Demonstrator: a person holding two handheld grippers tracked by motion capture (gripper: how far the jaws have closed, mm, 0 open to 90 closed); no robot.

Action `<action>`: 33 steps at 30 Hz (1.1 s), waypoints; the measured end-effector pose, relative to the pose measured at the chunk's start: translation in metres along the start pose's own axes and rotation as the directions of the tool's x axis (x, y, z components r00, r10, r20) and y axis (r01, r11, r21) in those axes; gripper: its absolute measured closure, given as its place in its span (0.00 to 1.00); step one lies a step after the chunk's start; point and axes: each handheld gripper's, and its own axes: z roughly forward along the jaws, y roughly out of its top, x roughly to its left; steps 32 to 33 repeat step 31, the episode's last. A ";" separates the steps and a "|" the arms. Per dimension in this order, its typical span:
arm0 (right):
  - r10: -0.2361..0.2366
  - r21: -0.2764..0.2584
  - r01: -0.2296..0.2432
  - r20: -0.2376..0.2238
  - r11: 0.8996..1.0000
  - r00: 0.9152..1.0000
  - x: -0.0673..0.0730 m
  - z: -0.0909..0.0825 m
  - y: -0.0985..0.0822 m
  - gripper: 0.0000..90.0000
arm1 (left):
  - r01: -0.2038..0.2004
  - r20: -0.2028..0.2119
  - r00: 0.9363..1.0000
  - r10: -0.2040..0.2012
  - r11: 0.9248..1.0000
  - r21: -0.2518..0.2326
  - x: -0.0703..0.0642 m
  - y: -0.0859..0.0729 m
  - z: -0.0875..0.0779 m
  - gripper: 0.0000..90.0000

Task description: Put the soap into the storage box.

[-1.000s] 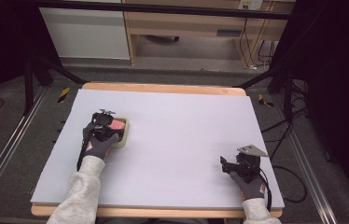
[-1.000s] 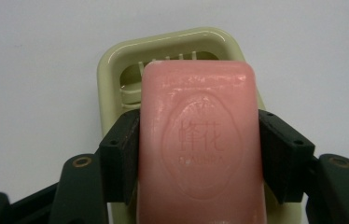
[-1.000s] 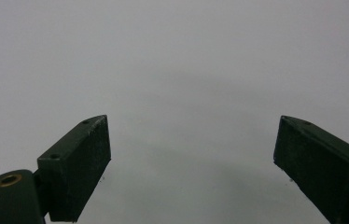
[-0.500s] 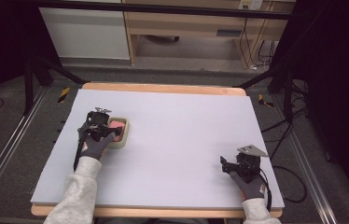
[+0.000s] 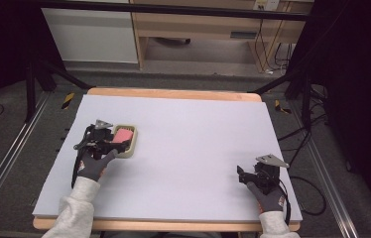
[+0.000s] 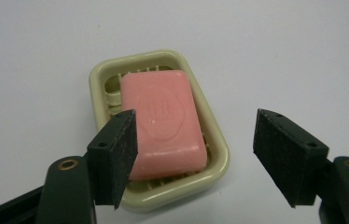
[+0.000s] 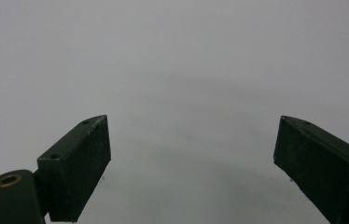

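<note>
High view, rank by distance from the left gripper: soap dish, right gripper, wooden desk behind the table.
1. Soap dish, right beside the left gripper, pink soap in it.
2. Right gripper, across the table near its right front corner.
3. Wooden desk, beyond the table's far edge, on the floor.

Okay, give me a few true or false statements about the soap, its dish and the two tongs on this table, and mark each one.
1. The pink soap lies in the cream soap dish. True.
2. The left tongs clamp the soap. False: their jaws have just been opening and stand apart, nothing gripped.
3. The right tongs hold a sponge. False: they are open over the bare table.
4. The dish sits on the table's left half. True.
</note>
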 end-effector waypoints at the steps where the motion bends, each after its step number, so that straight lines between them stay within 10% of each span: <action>1: 0.000 0.000 0.000 0.000 1.000 1.000 0.000 0.000 0.000 0.12 | 0.000 0.000 1.000 0.000 1.000 0.000 0.000 0.000 0.000 0.33; 20: 0.008 0.012 -0.008 0.036 1.000 0.999 -0.010 0.000 -0.004 0.12 | 0.001 -0.005 1.000 -0.001 0.995 -0.098 0.017 -0.062 -0.035 0.29; 33: 0.016 0.012 -0.016 0.038 1.000 0.999 -0.013 0.001 -0.005 0.12 | 0.022 -0.034 0.999 -0.024 0.997 -0.079 0.032 -0.085 -0.042 0.28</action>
